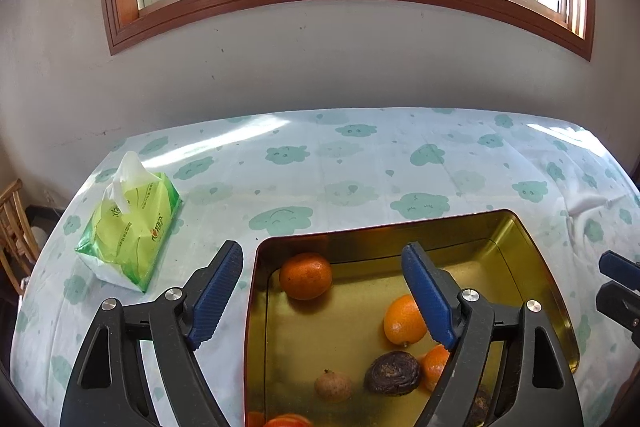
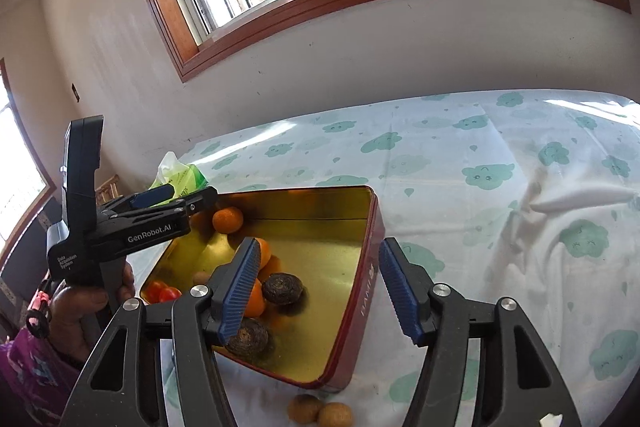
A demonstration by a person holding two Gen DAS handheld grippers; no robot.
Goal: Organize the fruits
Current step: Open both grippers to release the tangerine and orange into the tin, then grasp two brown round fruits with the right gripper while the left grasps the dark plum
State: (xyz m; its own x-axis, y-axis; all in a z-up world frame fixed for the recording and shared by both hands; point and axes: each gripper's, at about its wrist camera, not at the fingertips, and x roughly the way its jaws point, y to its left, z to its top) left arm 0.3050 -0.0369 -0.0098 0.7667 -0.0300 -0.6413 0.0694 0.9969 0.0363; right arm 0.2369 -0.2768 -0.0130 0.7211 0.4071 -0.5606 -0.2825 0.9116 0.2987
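Observation:
A gold-lined tin (image 1: 400,223) with red outer walls (image 2: 367,287) lies on the cloud-print cloth. It holds oranges (image 1: 305,275) (image 1: 404,321), a dark wrinkled fruit (image 1: 393,373) (image 2: 282,289), a small brown fruit (image 1: 333,385) and red tomatoes (image 2: 162,293). My left gripper (image 1: 323,255) hangs open over the tin's near left corner with nothing between its fingers; the right wrist view shows it from the side (image 2: 188,197). My right gripper (image 2: 319,247) is open above the tin's right wall, its pads touching nothing. Two small brown fruits (image 2: 320,411) lie on the cloth outside the tin.
A green tissue pack (image 1: 128,227) lies on the cloth left of the tin. A person's hand (image 2: 80,307) holds the left gripper's handle. The wall and window stand behind the table. A wooden chair (image 1: 14,223) is off the table's left edge.

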